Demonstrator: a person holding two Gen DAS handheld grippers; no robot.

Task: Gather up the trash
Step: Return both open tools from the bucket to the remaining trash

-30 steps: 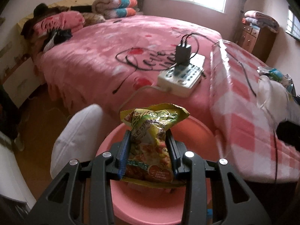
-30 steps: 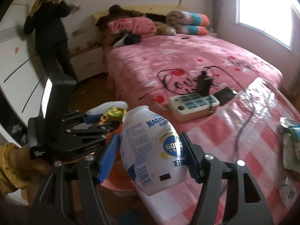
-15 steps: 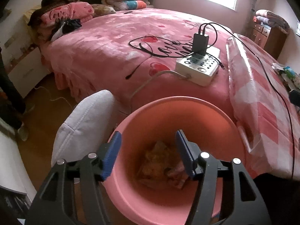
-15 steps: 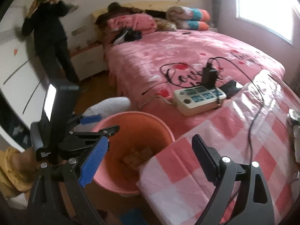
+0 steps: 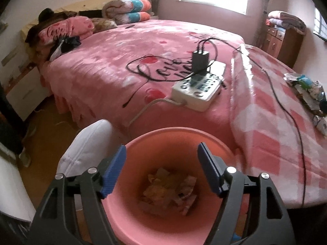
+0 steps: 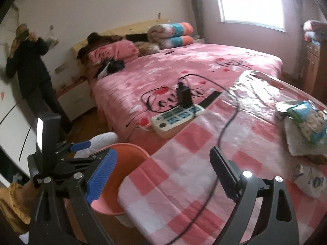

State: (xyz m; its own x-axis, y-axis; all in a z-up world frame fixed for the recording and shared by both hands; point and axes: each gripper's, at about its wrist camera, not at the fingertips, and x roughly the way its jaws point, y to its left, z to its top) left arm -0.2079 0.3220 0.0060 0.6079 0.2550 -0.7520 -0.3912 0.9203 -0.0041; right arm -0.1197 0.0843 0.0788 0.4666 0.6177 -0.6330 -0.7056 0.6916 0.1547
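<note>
A second ago we held a snack bag and a white bottle. Now our left hand-held gripper (image 5: 161, 168) gapes wide over the round pink plastic bin (image 5: 220, 143), crumpled wrappers (image 5: 169, 192) at its bottom. Our right hand-held gripper (image 6: 161, 173), jaws wide, has swung over the pink checked tabletop (image 6: 184, 183), where crinkled packets (image 6: 302, 120) lie.

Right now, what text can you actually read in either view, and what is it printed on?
"Love": script on the pink pillow at the head of the bed.
"Love": black script on the pink bedspread, beside the power strip; its second word is hidden by the charger.
Wrappers on the checked cloth: printing too blurred to read.
Trash in the pink bin: no legible print.
</note>
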